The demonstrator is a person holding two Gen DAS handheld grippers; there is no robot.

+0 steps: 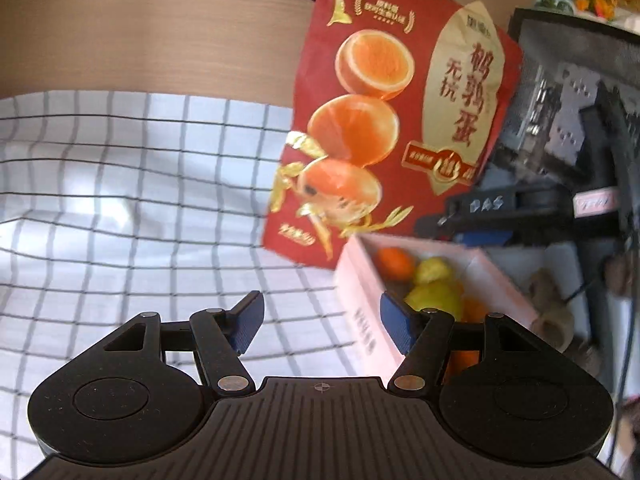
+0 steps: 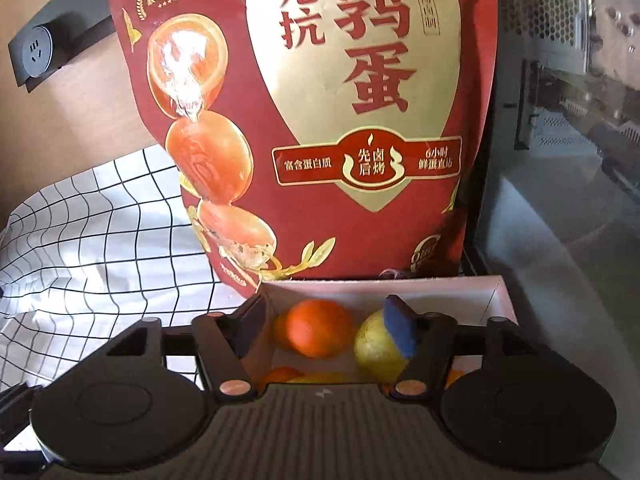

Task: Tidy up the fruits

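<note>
Left gripper (image 1: 322, 322) hung with its blue-padded jaws wide apart and nothing between them, over a white cloth with a dark grid (image 1: 120, 200). Just to its right stood a pale pink box (image 1: 362, 300), open at the top, with an orange fruit (image 1: 394, 264) at its far end and yellow-green fruits (image 1: 434, 292) nearer the camera; more orange showed behind the right finger. A tall red bag printed with halved eggs (image 1: 384, 120) stood upright right behind the box, and dark equipment (image 1: 560, 120) filled the right side of the view. A wooden surface (image 1: 140, 40) lay beyond the cloth.

From the right wrist, the right gripper (image 2: 326, 326) was poised over the same pink box (image 2: 496, 300), its jaws apart and pressing on nothing. An orange fruit (image 2: 318, 328) sat in the gap between the pads, blurred, clear of both. A yellow-green fruit (image 2: 374, 350) lay beside it, partly hidden by the right pad. Further orange and yellow pieces showed low in the box, mostly covered by the gripper body. The red bag (image 2: 304, 120) rose right behind the box, the grid cloth (image 2: 100, 232) lay to the left, and a wall socket (image 2: 36, 56) sat at upper left.
</note>
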